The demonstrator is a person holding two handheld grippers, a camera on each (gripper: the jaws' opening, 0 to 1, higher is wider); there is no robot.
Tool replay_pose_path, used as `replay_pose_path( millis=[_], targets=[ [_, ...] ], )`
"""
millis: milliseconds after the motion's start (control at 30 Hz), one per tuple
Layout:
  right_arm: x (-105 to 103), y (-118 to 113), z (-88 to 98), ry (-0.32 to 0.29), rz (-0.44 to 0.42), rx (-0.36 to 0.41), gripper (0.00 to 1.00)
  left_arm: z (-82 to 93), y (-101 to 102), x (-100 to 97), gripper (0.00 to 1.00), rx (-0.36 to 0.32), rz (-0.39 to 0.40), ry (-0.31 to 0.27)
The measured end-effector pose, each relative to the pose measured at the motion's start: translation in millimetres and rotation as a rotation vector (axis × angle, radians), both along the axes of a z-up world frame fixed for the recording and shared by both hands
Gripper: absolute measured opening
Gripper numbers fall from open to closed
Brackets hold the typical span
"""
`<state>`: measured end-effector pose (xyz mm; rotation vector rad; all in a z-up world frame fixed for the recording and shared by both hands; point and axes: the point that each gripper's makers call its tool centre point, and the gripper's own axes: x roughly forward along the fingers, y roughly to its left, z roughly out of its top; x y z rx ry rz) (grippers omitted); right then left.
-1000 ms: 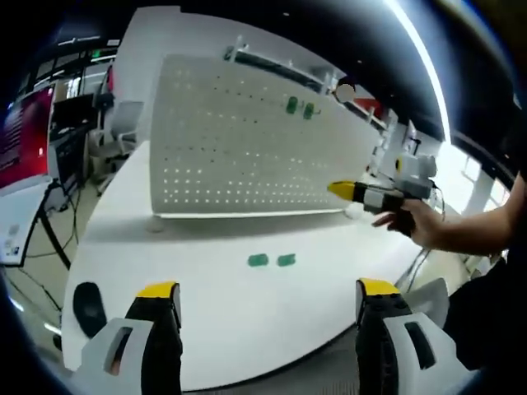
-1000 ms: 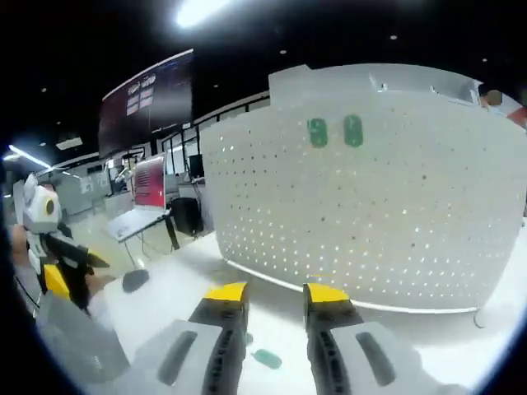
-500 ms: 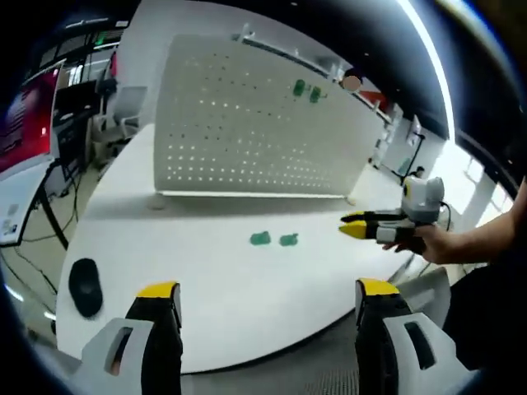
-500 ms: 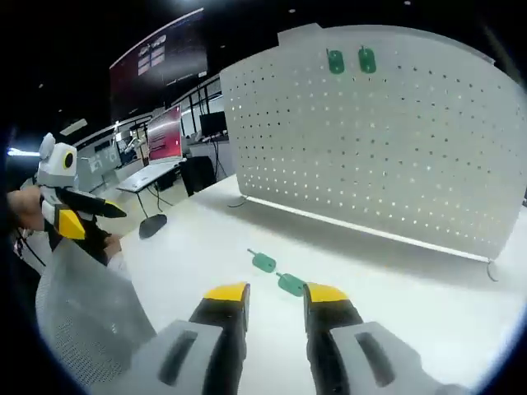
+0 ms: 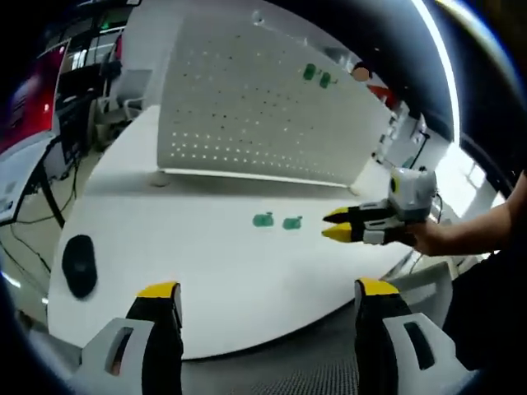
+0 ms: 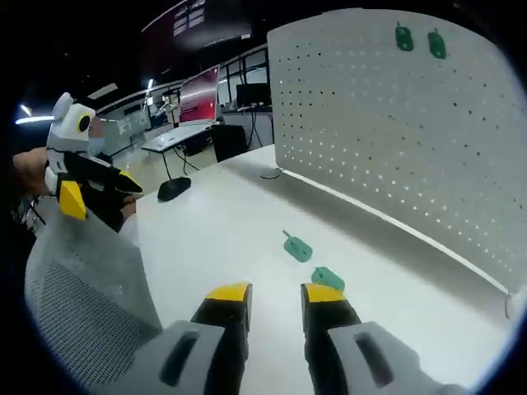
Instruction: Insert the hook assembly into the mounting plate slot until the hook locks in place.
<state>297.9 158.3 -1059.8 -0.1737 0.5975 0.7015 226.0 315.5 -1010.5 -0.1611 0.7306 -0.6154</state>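
Your left gripper (image 5: 262,298) is wide open and empty at bottom of frame; your right gripper (image 6: 276,295) hovers narrowly parted, holding nothing, just short of two green hooks (image 6: 297,248) lying mid-frame on the white table (image 6: 214,222). The pegboard (image 6: 387,132) stands upper right.

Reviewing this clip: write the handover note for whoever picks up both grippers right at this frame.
Left gripper: fingers wide apart, empty, held back over the near table edge.
Right gripper: fingers slightly apart, empty, low over the white table, pointing at the nearer of two loose green hooks; the other loose hook lies just beyond it.
Pegboard stands upright at the back of the table, with two green hooks already mounted near its top.
Done: nothing grasped yet.
Left: pick up a loose hook, push it into a pegboard slot until it locks.
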Motion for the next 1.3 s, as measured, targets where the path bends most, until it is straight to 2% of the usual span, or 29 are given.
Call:
replay_pose_path(
  millis=[133, 333, 400, 800, 867, 1100, 1300],
  targets=[
    [16, 14, -5.1, -0.016, 0.063, -0.047, 0.20, -2.0, -1, 2.0, 0.88, -0.003, -0.002, 0.007],
    [42, 31, -22.7, 0.024, 0.124, -0.102, 0.19, -3.4, 1, 4.9, 0.88, 0.003, 0.002, 0.011],
    [48, 32, -26.4, 0.018, 0.138, -0.129, 0.19, -4.0, 3, 5.9, 0.87, 0.004, 0.006, 0.013],
    [73, 44, -55.0, 0.054, 0.251, -0.271, 0.13, -10.6, 11, 5.2, 0.87, -0.002, 0.036, 0.033],
    [74, 44, -59.6, 0.088, 0.262, -0.279, 0.10, -10.4, 11, 4.9, 0.87, -0.004, 0.038, 0.033],
    [82, 42, -58.3, 0.125, 0.258, -0.293, 0.00, -9.5, 15, 4.6, 0.87, 0.000, 0.052, 0.030],
    [85, 40, -52.6, 0.114, 0.220, -0.265, 0.00, -9.9, 14, 3.1, 0.87, -0.001, 0.055, 0.031]
  ],
)
